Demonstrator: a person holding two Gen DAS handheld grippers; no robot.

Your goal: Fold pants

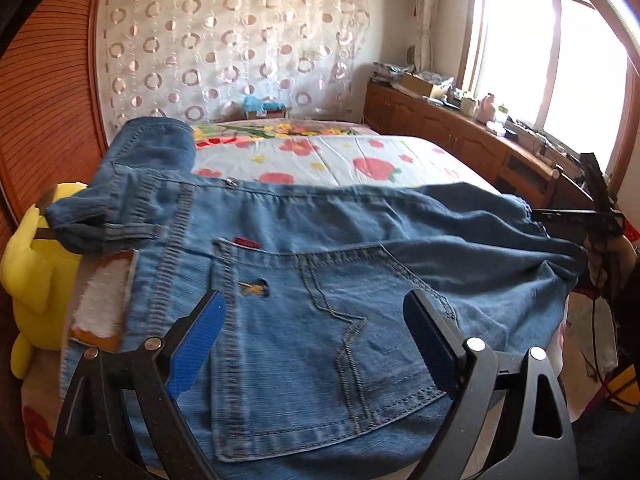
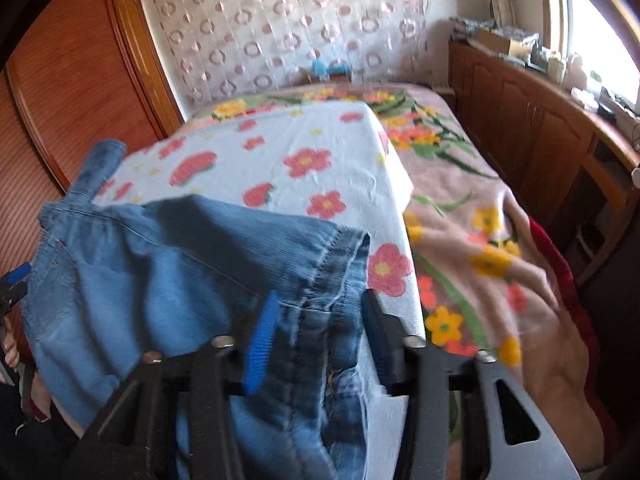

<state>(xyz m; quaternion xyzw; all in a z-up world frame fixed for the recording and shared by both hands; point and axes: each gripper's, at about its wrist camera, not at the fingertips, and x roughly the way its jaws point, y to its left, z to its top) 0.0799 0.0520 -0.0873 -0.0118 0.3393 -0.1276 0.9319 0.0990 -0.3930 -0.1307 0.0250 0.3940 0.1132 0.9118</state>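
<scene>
With jeans lying crosswise on bed, waist at left, L gripper wide open over back pocket, holding nothing; R gripper part-open astride hem end, grip unclear

Two wrist fisheyes, each behind its own fingers, angled down, close over the jeans on the bed. Shared: jeans, bed, patterned curtain, cabinets.

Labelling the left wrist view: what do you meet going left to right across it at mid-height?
Yellow plush toy → jeans → right gripper at the right edge.
</scene>
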